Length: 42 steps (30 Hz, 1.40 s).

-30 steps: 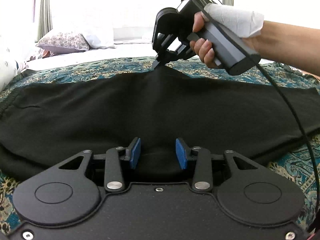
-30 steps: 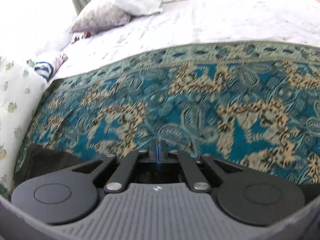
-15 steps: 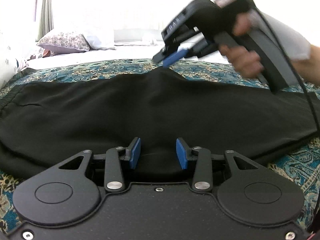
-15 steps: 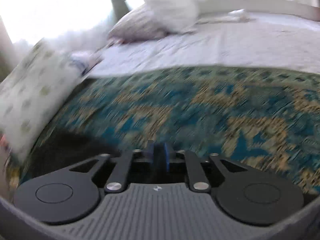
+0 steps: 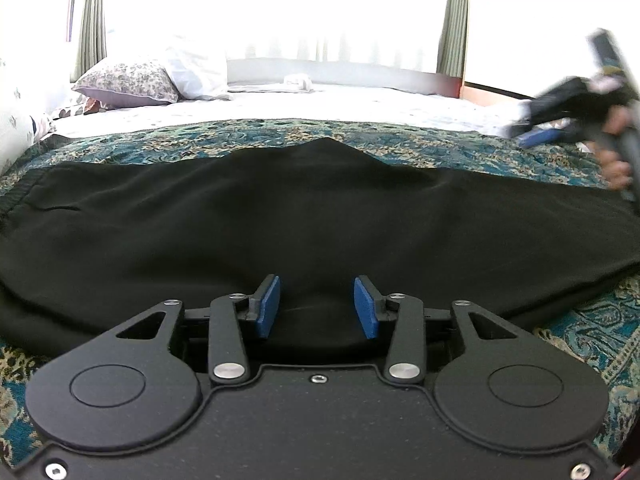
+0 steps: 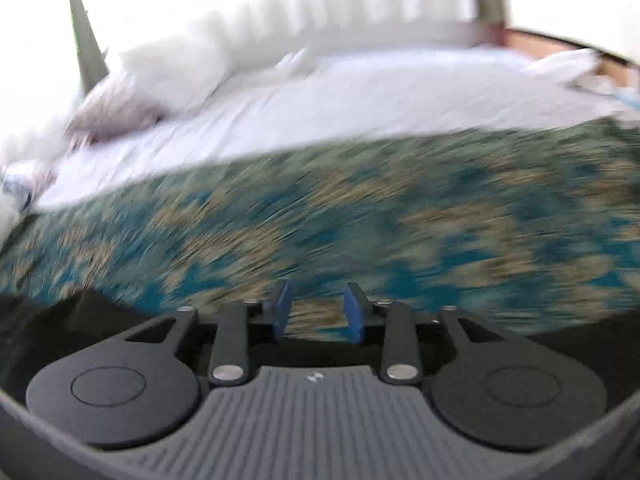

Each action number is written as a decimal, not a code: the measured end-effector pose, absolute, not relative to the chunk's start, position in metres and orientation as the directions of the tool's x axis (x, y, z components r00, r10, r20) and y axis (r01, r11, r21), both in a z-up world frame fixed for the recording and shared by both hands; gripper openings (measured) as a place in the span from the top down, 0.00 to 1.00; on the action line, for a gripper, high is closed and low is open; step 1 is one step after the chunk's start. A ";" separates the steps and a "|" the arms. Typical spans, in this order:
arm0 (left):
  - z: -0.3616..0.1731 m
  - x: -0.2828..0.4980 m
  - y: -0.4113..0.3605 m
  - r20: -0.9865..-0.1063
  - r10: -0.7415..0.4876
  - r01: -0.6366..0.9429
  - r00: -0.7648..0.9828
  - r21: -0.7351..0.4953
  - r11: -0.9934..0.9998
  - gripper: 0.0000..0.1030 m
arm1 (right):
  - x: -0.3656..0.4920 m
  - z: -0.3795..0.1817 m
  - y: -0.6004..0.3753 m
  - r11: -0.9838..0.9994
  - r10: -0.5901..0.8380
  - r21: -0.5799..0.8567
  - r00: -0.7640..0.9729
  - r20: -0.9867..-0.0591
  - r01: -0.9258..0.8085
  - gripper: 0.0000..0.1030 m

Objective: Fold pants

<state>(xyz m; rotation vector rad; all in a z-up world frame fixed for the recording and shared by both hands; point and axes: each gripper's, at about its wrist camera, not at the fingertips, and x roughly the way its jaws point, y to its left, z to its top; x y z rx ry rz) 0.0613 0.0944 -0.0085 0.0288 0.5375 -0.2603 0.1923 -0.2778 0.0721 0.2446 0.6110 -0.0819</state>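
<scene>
Black pants (image 5: 304, 220) lie flat across a teal patterned bedspread (image 5: 440, 148), folded lengthwise, waistband at the left, a small peak on the far edge. My left gripper (image 5: 316, 306) is open and empty over the near edge of the pants. My right gripper (image 6: 315, 310) is open and empty above the bedspread; a dark strip of the pants (image 6: 48, 316) shows at the lower left of its blurred view. In the left wrist view the right gripper (image 5: 540, 136) is blurred at the far right, off the pants.
A white sheet (image 5: 320, 104) covers the far half of the bed. Pillows (image 5: 132, 84) lie at the back left. Curtains and a bright window stand behind the bed. The bedspread shows again at the near right corner (image 5: 592, 332).
My right gripper has let go of the far edge of the pants, opened, and swung away to the right. The pants' far peak has dropped lower. My left gripper has not moved.
</scene>
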 end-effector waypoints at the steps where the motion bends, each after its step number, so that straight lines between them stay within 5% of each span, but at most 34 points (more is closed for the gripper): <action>1: -0.009 0.061 0.096 -0.508 -0.245 0.256 0.826 -0.049 0.965 0.59 | 0.171 0.076 -0.297 0.960 -0.047 0.204 0.830 -0.555 0.191 0.43; 8: -0.008 0.063 0.094 -0.516 -0.242 0.257 0.821 -0.044 0.965 0.55 | 0.017 0.060 -0.407 0.804 -0.345 0.282 0.798 -0.494 0.523 0.41; 14: -0.007 0.065 0.084 -0.530 -0.201 0.245 0.824 0.014 0.969 0.51 | -0.070 0.018 -0.445 0.647 -0.453 0.420 0.763 -0.460 0.637 0.39; 29: 0.007 0.071 0.074 -0.582 -0.128 0.174 0.803 0.023 0.984 0.45 | -0.047 -0.012 -0.466 0.537 -0.472 0.514 0.743 -0.475 0.669 0.35; 33: 0.028 0.066 0.051 -0.549 -0.252 0.242 0.797 -0.092 0.966 0.39 | -0.039 -0.016 -0.472 0.559 -0.478 0.489 0.742 -0.470 0.670 0.35; 42: 0.020 0.047 -0.074 -0.537 -0.381 0.451 0.753 -0.002 0.893 0.23 | -0.048 -0.014 -0.477 0.575 -0.419 0.526 0.778 -0.467 0.626 0.32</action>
